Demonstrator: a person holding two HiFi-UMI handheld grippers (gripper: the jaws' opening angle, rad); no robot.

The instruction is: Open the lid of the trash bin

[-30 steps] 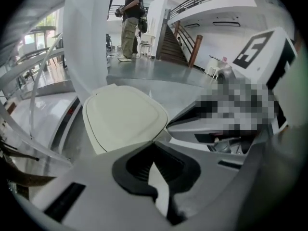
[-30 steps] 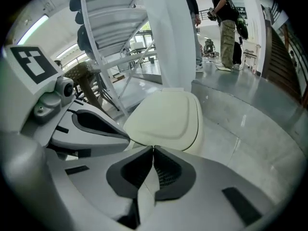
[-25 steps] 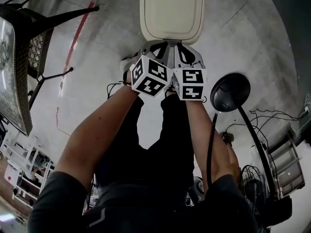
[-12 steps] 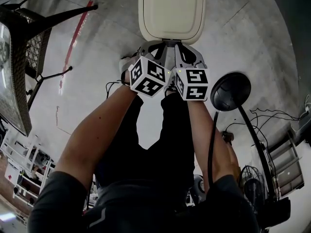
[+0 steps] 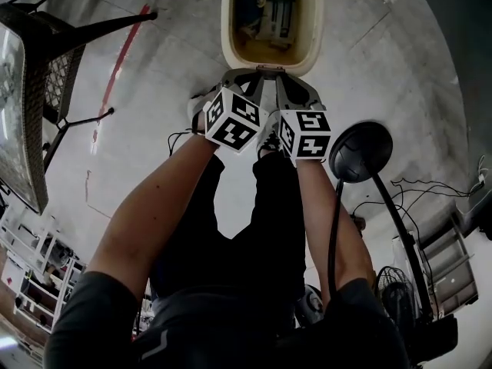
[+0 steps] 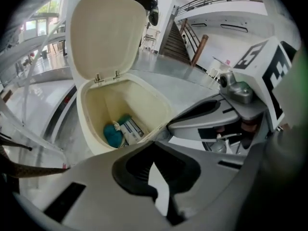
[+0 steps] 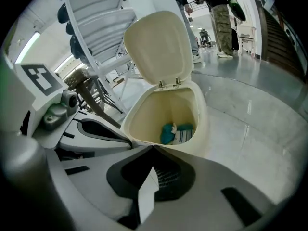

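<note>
Your left gripper (image 5: pixel 247 75) and right gripper (image 5: pixel 289 80) sit side by side, jaws pressed together on nothing, at the near rim of the trash bin (image 5: pixel 309 46) at 12 o'clock. Its lid (image 7: pixel 159 47), shut half a second ago, now stands upright on the far hinge, so the job looks done. The bin's mouth faces up, with its long axis running from 6 to 12.

No readable text in any view. Left marker cube (image 5: pixel 234 120) and right marker cube (image 5: pixel 304 134): black-and-white square patterns only, no letters or digits. White-and-blue pack (image 6: pixel 131 130) in the trash bin (image 6: pixel 89 134), beyond the fingers (image 6: pixel 91 172): has print, too small and blurred to read.
</note>
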